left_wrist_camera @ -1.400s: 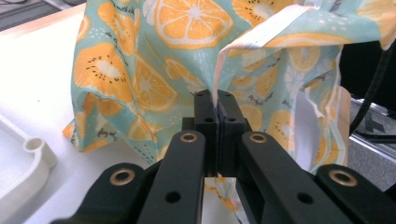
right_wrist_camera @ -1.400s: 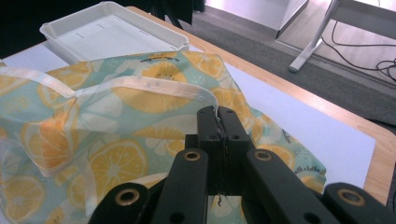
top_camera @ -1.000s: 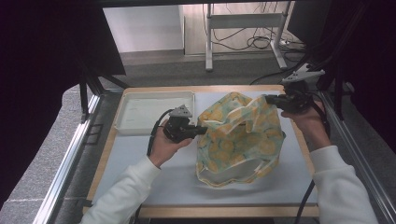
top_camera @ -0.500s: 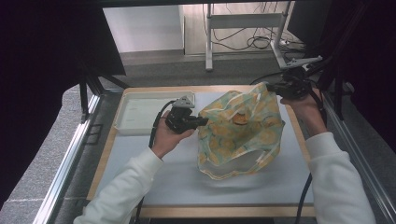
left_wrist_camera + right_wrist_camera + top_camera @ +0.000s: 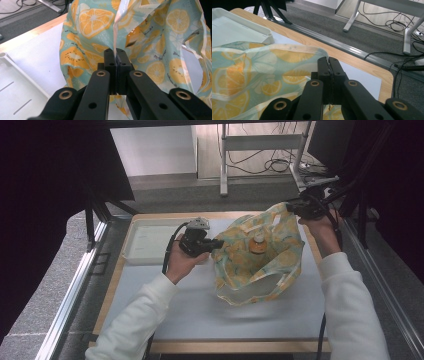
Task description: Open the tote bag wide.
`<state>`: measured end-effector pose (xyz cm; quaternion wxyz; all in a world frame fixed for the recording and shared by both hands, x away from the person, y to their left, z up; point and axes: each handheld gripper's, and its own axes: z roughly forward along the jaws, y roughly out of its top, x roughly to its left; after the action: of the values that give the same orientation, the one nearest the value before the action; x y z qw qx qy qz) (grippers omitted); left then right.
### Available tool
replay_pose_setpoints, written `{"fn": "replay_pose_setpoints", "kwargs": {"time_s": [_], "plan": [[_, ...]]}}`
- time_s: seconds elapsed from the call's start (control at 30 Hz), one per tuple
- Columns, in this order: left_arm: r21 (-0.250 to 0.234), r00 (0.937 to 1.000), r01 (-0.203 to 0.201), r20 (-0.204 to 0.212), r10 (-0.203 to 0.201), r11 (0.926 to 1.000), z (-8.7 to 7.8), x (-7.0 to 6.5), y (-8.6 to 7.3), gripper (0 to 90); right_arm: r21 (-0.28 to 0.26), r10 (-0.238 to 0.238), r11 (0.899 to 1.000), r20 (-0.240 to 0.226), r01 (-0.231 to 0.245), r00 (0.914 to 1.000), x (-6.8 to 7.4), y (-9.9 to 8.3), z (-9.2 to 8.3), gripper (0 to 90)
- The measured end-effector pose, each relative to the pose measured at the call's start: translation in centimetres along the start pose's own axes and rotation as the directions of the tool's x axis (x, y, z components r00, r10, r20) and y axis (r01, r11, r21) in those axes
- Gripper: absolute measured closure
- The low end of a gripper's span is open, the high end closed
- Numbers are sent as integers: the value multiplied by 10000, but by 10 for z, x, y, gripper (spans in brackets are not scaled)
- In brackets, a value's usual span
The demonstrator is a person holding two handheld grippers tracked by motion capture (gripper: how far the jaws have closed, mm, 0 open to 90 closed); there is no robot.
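Floor: grey carpet [image 5: 165, 195] is running behind the table, with a paler strip [image 5: 260, 150] beyond.
Wall: a white panel [image 5: 152, 150] is standing at the back.
Furniture: a white metal desk frame [image 5: 223, 165] is resting there.
Cables: black leads [image 5: 272, 165] are lying loose under it.
Sides: black curtains [image 5: 40, 195] are hanging left and right.

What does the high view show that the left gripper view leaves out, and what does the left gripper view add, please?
The high view alone gives the small orange-capped bottle standing inside the open bag, both white sleeves, and the right tongs pinching the bag's far rim. The left gripper view alone gives the close detail: the left tongs shut on a pale strip of the bag's edge, and the orange-slice print. Both show the citrus-print bag, the white tray and the pale mat.
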<state>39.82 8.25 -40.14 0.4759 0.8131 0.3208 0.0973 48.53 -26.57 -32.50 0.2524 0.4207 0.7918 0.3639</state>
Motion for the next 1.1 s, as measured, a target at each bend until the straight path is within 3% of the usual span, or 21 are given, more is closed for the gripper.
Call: {"fn": "replay_pose_setpoints", "kwargs": {"time_s": [0.3, 0.47, 0.63, 0.93, 1.1], "plan": [[123, 9977, 628, -256, -624, 9980, 18, 17, -3, 894, 491, 367, 9981, 314, -382, 9988, -10, -7, 32, 887], [285, 9975, 569, -431, -556, 9980, 24, 20, -6, 893, 725, 323, 9968, 298, -343, 9990, -11, -14, 48, 887], [379, 9945, 989, -385, -974, 9944, 30, 29, -12, 893, 1158, 330, 9926, 285, -361, 9990, -11, -25, 67, 887], [696, 9907, 1326, -392, -1301, 9887, 37, 38, -24, 891, 1880, 287, 9817, 150, -310, 9995, -5, -43, 86, 887], [930, 9923, 1188, -461, -1149, 9886, 42, 34, -29, 891, 2176, 81, 9760, -8, -77, 10000, 2, -52, 94, 886]]}}
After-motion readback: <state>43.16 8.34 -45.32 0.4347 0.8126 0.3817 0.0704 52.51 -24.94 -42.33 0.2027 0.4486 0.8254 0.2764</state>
